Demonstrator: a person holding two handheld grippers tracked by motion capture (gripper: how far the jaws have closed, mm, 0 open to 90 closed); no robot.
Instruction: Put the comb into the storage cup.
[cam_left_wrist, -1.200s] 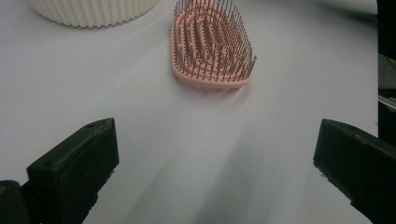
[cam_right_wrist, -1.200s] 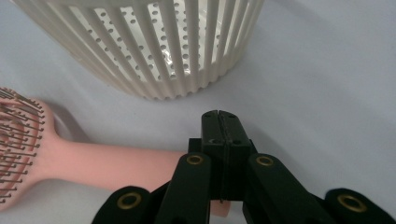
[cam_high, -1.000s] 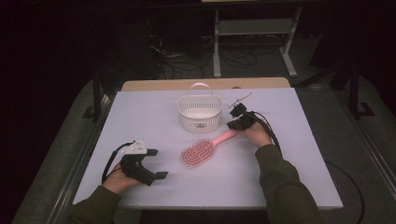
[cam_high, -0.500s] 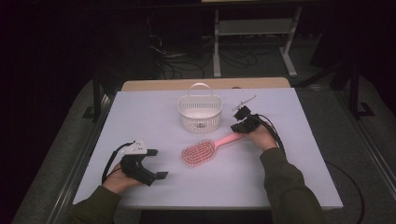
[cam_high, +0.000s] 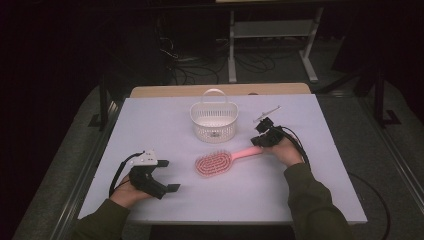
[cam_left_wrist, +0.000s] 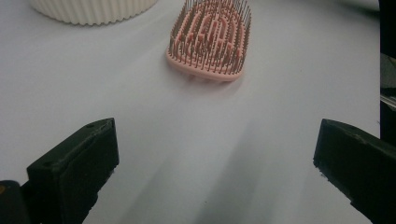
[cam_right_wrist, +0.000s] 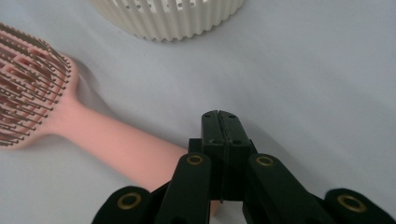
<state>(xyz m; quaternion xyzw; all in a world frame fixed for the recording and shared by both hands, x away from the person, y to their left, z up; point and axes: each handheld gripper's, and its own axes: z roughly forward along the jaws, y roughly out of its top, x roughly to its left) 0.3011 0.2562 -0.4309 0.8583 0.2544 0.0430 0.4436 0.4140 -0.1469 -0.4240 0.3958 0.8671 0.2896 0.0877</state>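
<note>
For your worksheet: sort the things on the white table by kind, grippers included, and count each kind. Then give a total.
Pink hairbrush: 1
White basket with a handle: 1
Hand-held grippers: 2, the left gripper with jaws apart, the right gripper with jaws shut at the brush handle
Total: 4

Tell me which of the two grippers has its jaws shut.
The right gripper, beside the pink hairbrush handle: its jaws meet flat together. The left gripper holds its jaws wide apart.

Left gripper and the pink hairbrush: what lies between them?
Nothing: the left gripper view shows bare white table from the open left gripper to the pink hairbrush.
</note>
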